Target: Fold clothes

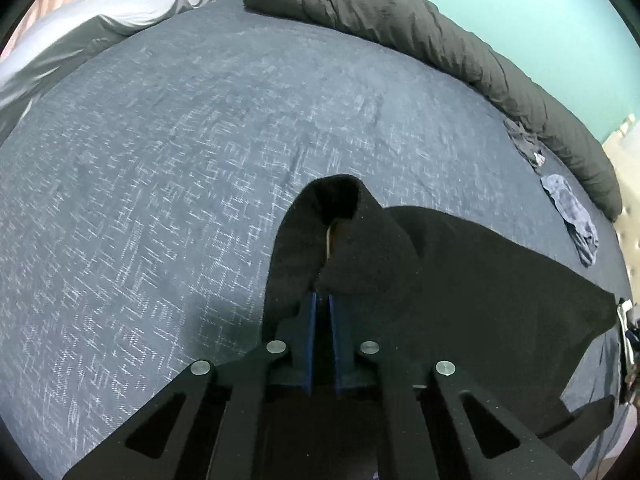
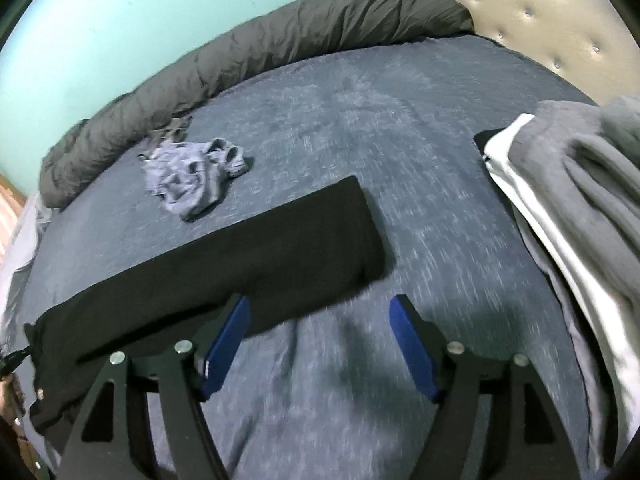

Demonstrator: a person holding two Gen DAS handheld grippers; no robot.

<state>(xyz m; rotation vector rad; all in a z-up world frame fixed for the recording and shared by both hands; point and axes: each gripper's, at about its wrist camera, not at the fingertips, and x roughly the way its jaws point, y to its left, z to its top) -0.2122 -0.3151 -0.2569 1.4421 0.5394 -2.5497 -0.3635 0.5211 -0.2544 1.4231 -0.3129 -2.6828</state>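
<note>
A black garment [image 1: 460,272] lies on the blue-grey bedspread [image 1: 160,160], stretching to the right. My left gripper [image 1: 322,296] is shut on its bunched near end, which humps up over the blue fingers [image 1: 310,332]. In the right wrist view the same black garment [image 2: 240,248] lies as a long flat band across the bedspread [image 2: 420,208]. My right gripper [image 2: 320,308] stands open just in front of its near edge. The left blue pad [image 2: 226,344] overlaps that edge and the right pad [image 2: 412,348] hangs over bare bedspread. Nothing is pinched between them.
A rolled dark grey duvet [image 2: 248,52] runs along the far side by the teal wall. A crumpled grey-blue garment [image 2: 188,184] lies beyond the black one. Grey and white folded clothes [image 2: 568,184] are stacked at right. A tufted cream headboard [image 2: 540,8] and a pale sheet [image 1: 100,32] border the bed.
</note>
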